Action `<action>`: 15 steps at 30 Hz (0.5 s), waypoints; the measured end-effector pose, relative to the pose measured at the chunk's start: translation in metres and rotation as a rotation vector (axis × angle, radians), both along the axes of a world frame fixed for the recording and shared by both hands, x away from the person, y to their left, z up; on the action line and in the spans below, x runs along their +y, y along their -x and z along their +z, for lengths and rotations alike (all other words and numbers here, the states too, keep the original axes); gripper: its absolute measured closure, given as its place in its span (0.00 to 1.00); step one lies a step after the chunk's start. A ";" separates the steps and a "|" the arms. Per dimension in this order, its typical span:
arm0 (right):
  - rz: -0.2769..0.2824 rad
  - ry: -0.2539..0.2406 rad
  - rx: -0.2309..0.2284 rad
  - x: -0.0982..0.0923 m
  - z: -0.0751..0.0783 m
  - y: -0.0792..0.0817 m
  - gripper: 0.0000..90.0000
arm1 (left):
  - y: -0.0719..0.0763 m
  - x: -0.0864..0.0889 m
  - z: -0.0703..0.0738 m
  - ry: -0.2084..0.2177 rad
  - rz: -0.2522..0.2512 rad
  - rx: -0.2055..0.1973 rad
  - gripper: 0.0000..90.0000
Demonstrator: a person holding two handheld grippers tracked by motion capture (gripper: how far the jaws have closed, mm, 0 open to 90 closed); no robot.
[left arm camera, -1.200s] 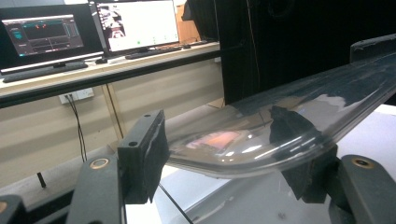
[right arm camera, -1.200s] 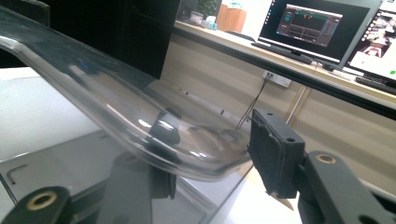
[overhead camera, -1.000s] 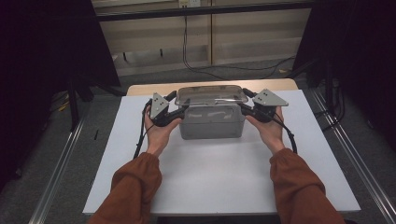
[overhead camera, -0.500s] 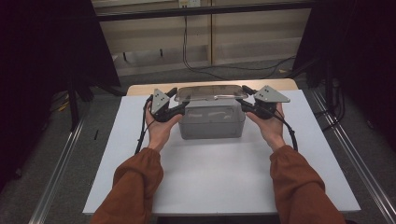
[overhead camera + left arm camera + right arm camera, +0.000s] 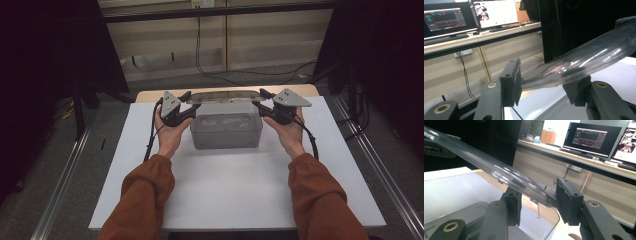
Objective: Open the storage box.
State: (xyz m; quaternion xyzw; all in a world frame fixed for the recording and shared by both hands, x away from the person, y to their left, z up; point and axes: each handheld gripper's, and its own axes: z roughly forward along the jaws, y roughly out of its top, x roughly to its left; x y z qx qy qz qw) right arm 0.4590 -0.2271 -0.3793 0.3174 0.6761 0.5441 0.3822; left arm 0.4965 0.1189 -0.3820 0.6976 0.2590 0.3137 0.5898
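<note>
1. Two grippers share one clear lid (image 5: 226, 96); the left gripper (image 5: 186, 110), left of centre in the high view, has just been closing its jaws, and they now clamp the lid's left end
2. Centre frame: the lid is lifted off, held just above the open clear box (image 5: 226, 131) on the white table (image 5: 235, 190)
3. Right of centre, the right gripper (image 5: 264, 108) pinches the other end; setting the lid down seems to remain
</note>
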 end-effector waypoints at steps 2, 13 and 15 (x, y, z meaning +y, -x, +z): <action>-0.005 -0.003 0.001 0.000 0.000 -0.002 0.61 | -0.001 -0.001 0.001 0.008 0.002 -0.001 0.57; -0.021 -0.033 0.018 -0.001 -0.003 -0.015 0.64 | -0.006 -0.001 0.001 0.012 0.002 -0.011 0.59; -0.019 -0.036 0.021 -0.002 -0.002 -0.017 0.64 | -0.007 -0.001 0.002 0.014 0.004 -0.006 0.59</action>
